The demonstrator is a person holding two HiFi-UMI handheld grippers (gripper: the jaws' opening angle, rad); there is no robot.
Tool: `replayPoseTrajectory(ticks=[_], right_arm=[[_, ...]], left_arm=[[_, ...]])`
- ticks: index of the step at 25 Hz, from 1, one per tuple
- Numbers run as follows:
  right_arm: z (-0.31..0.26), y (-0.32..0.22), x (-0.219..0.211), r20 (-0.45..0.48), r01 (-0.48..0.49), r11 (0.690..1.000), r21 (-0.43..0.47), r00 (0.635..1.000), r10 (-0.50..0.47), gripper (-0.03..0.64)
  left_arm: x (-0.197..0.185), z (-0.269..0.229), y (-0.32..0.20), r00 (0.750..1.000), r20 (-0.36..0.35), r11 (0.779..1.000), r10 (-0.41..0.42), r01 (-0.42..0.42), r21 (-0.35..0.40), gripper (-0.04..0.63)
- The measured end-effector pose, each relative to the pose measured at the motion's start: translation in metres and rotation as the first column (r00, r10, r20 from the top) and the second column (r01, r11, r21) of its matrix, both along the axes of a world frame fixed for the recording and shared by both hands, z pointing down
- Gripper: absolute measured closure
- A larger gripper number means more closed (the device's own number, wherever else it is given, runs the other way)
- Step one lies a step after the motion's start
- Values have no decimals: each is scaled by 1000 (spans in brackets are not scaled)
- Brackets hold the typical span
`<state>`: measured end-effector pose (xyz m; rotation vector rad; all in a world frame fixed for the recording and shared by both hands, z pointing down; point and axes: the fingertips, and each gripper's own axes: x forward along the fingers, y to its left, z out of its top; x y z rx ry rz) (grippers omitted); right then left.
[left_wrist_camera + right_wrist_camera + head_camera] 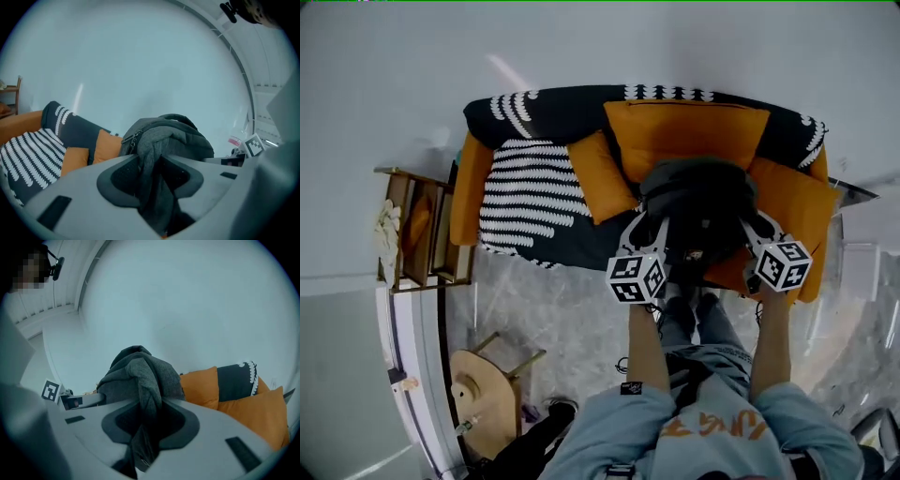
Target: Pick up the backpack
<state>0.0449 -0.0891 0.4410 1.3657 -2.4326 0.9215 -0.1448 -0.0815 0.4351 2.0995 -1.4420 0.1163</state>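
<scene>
A dark grey backpack (698,199) hangs in front of the person, over the orange sofa (467,183), held from both sides. My left gripper (653,228) grips its left side and my right gripper (752,228) its right side. In the left gripper view the left gripper (157,176) is shut on a bunched fold of the backpack (171,136), with a zipper showing at the upper left. In the right gripper view the right gripper (149,420) pinches another fold of the backpack (136,371) the same way.
The sofa carries orange cushions (600,176) and a black blanket with white stripes (530,192). A wooden side table (417,230) stands at its left end and a round wooden stool (487,394) on the floor nearer the person. A pale wall lies behind.
</scene>
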Motion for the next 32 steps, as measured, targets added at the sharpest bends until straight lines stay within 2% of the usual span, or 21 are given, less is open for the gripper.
replayPoseTrajectory(ticks=[4,9,12,16,20,22,25,32], right_arm=[[-46,-4,-2,-10,29,996,90,1000,-28,515],[-114,-9,-15,-33,69,973,221,997,-63,515],[-158,-16,-19,-40,78,947,311,997,-69,515],[-209,-29,-24,-21,72,906,418,997,-69,515],[-242,-29,-23,0,56,869,491,998,-64,515],[-250,-28,-22,12,46,861,506,998,-61,515],[-256,-28,-16,19,38,856,515,998,-56,515],[-250,-23,-14,6,30,862,505,999,-38,517]], left_arm=[[-1,-47,-2,998,-3,994,63,-63,88,436],[-13,-109,-1,997,-35,975,75,-65,214,439],[-18,-152,-7,997,-16,951,82,-73,299,440],[-23,-206,-22,996,60,921,72,-89,379,442],[-22,-244,-24,993,83,884,79,-109,455,445],[-20,-255,-23,992,101,873,80,-118,474,446],[-14,-259,-22,991,100,868,86,-123,481,449],[-13,-247,-18,992,67,881,103,-122,458,453]])
